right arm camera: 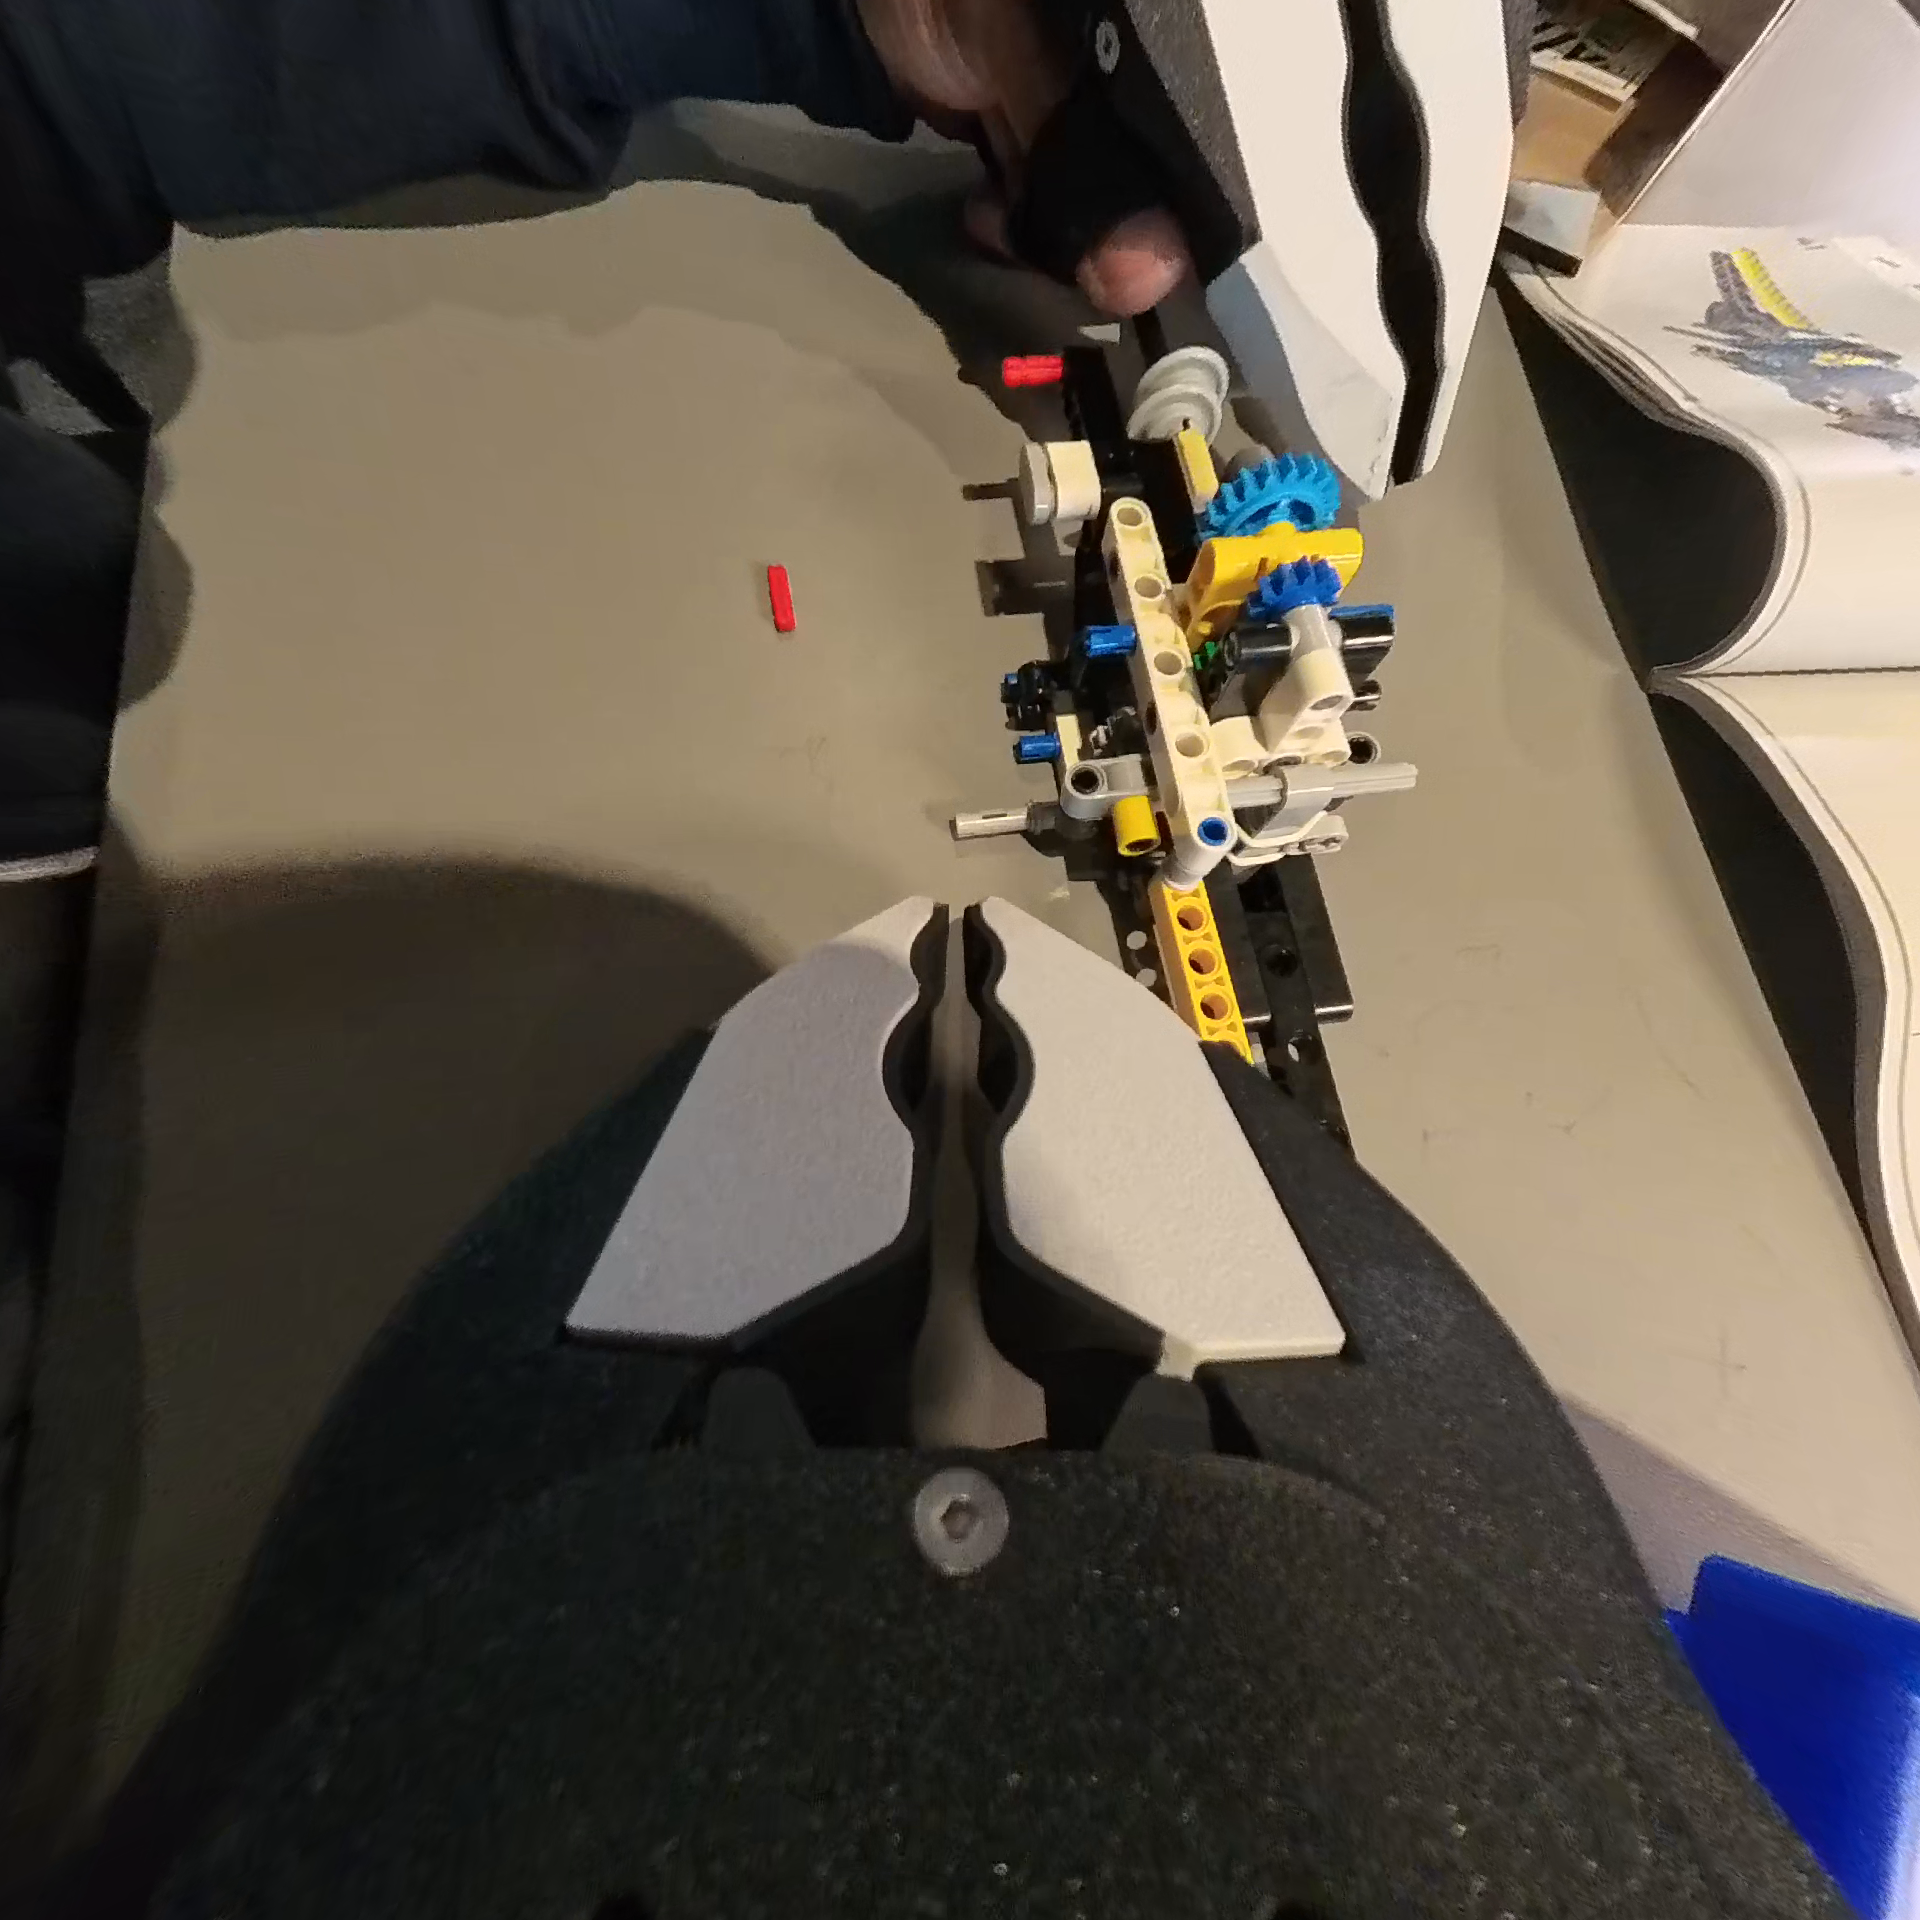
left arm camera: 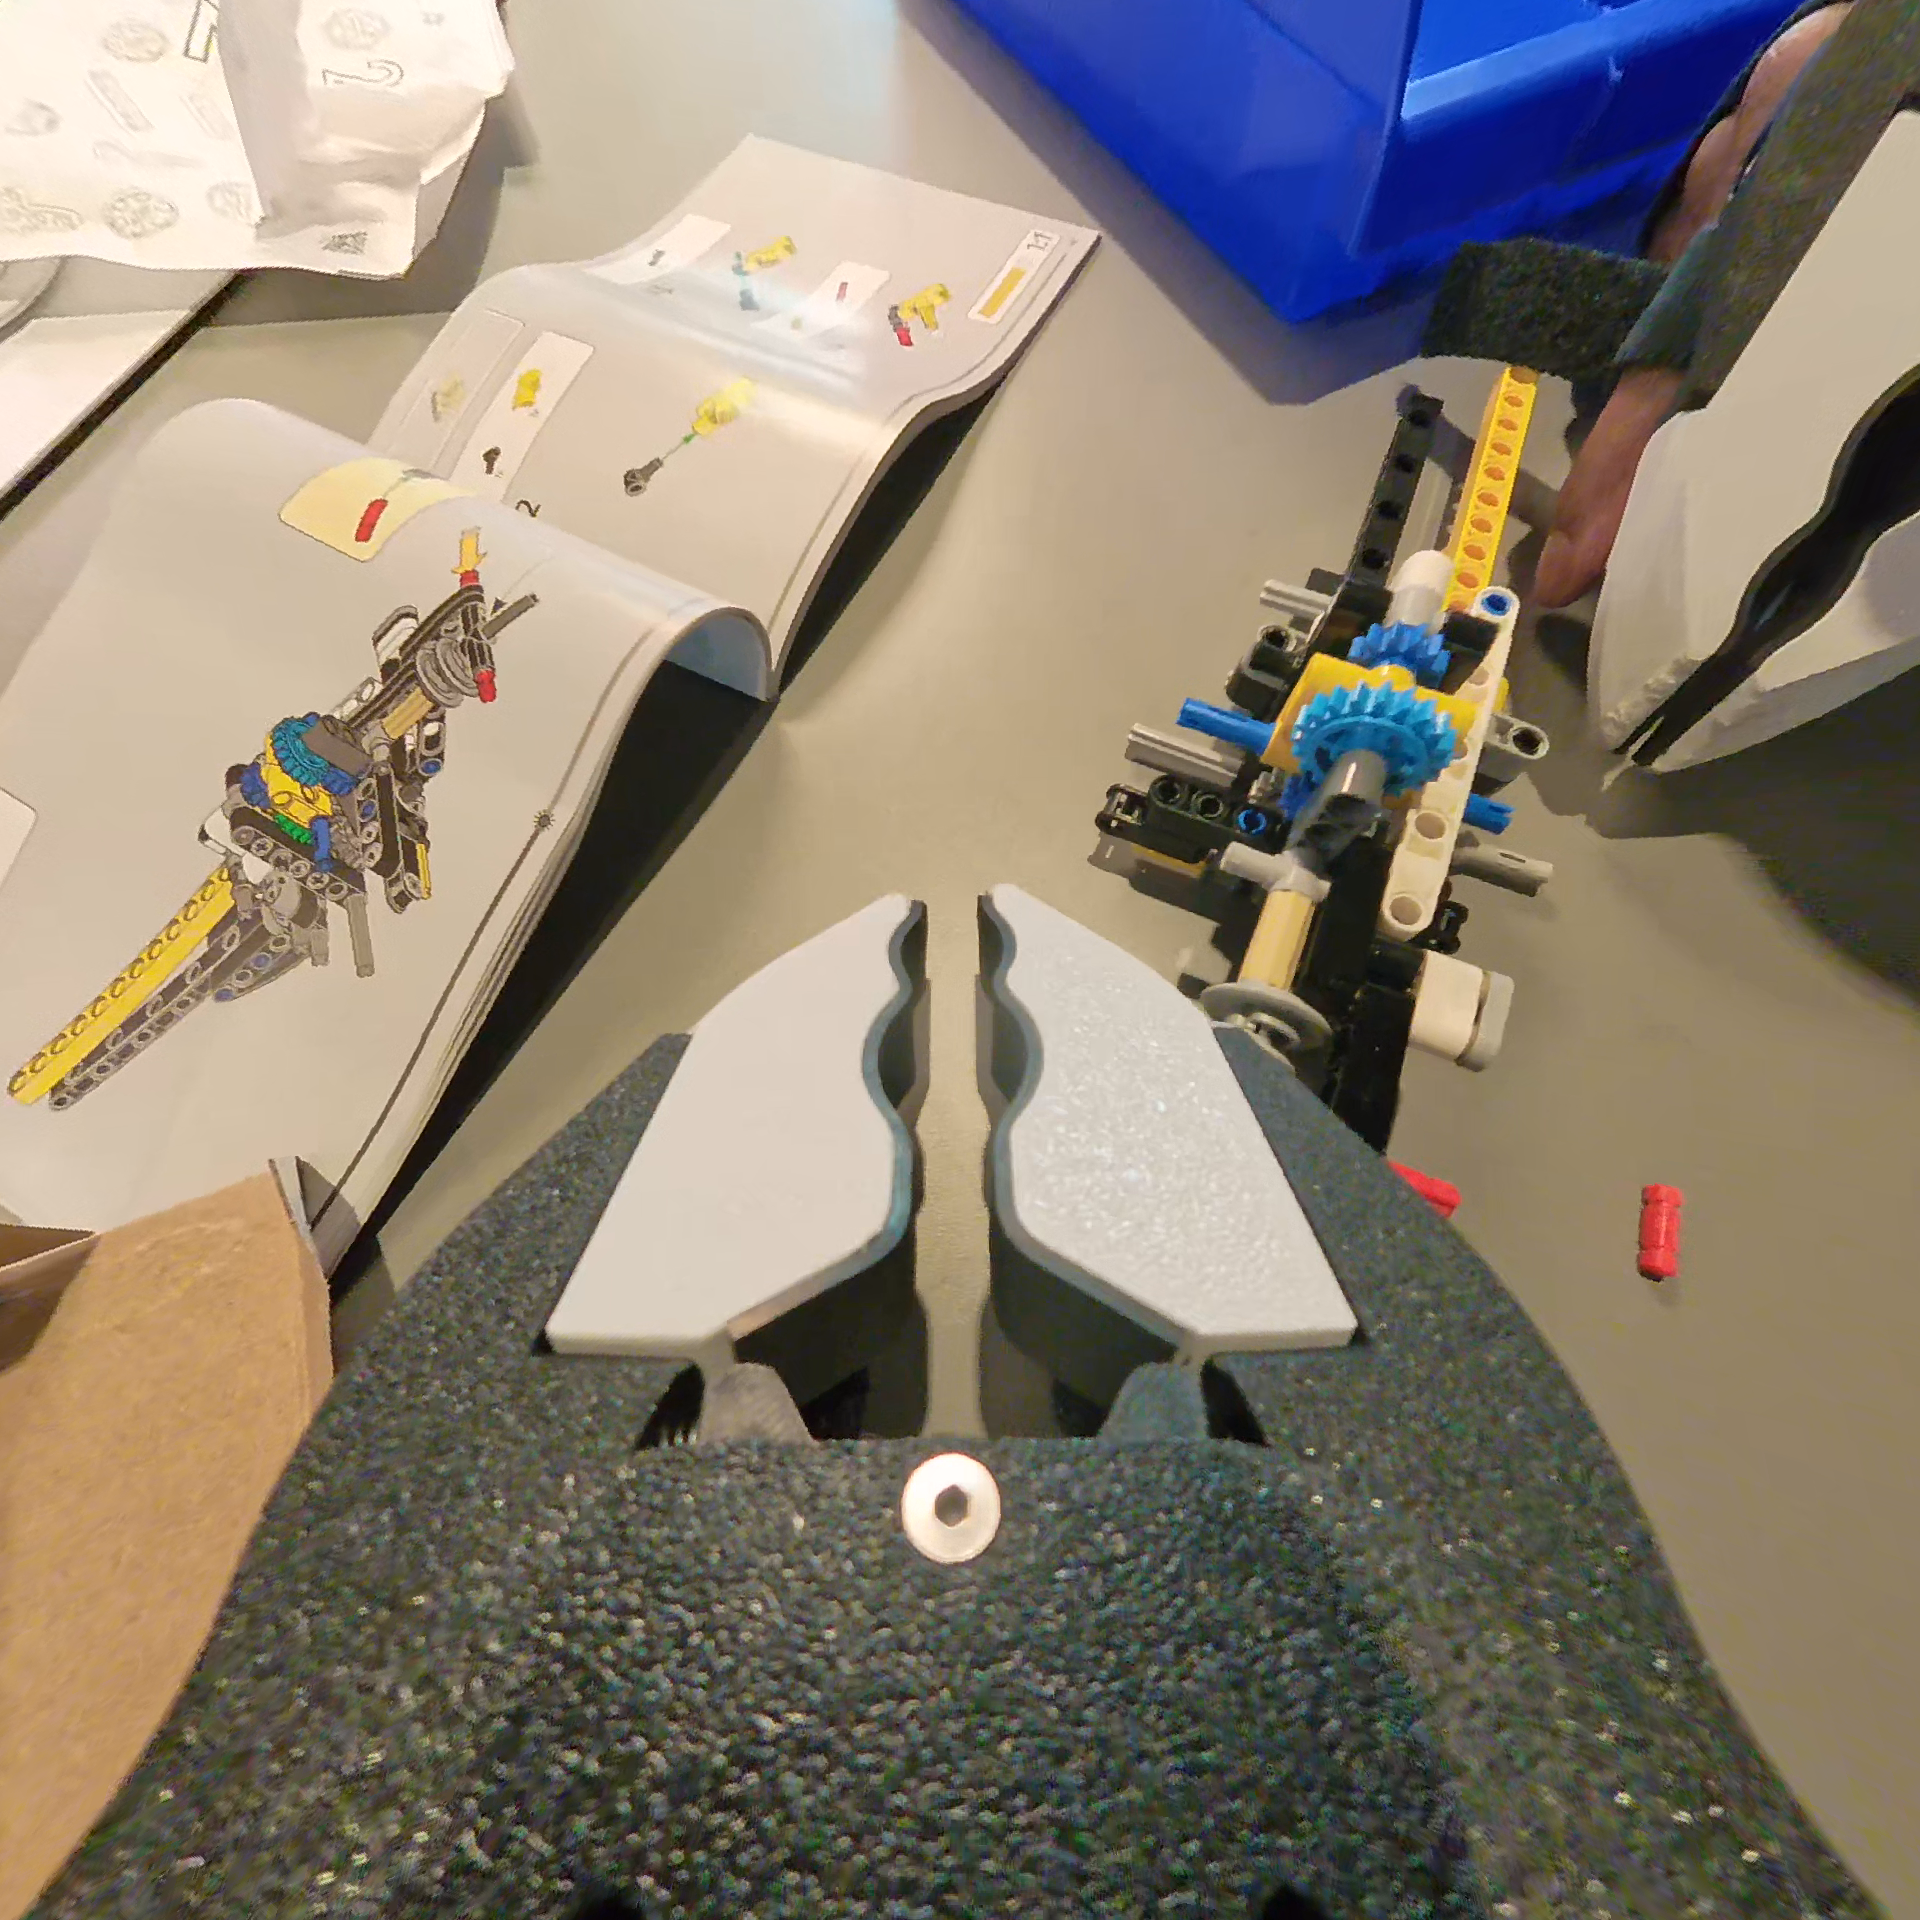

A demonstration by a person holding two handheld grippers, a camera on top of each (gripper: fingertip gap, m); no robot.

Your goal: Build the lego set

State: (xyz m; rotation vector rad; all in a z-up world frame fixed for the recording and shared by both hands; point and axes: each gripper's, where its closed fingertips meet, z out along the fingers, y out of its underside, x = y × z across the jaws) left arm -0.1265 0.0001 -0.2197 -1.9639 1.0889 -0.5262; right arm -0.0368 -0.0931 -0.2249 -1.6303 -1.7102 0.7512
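A part-built lego model (left arm camera: 1351, 748) lies on the grey table, with blue gears, a white beam, and long yellow and black beams. My left gripper (left arm camera: 951, 904) is shut to a narrow slit with nothing in it, just left of the model's near end. The right gripper (left arm camera: 1633, 756) rests with its tips low beside the model's right side. In the right wrist view my right gripper (right arm camera: 956, 912) is shut and empty, next to the yellow beam of the model (right arm camera: 1195, 675). The left gripper (right arm camera: 1392, 473) hangs over the model's far end. One red pin (left arm camera: 1659, 1231) lies loose; a second red pin (right arm camera: 1032, 370) lies against the model.
An open instruction booklet (left arm camera: 416, 727) lies left of the model; it also shows in the right wrist view (right arm camera: 1766, 436). A blue bin (left arm camera: 1351, 125) stands at the back. A brown paper bag (left arm camera: 135, 1455) and a white printed bag (left arm camera: 208, 104) lie at the left. A dark sleeve (right arm camera: 312, 94) reaches across. The red pin (left arm camera: 1659, 1231) sits 9 cm or so from the ends of my right fingers. My right wrist view (right arm camera: 784, 592) looks at it from another angle.
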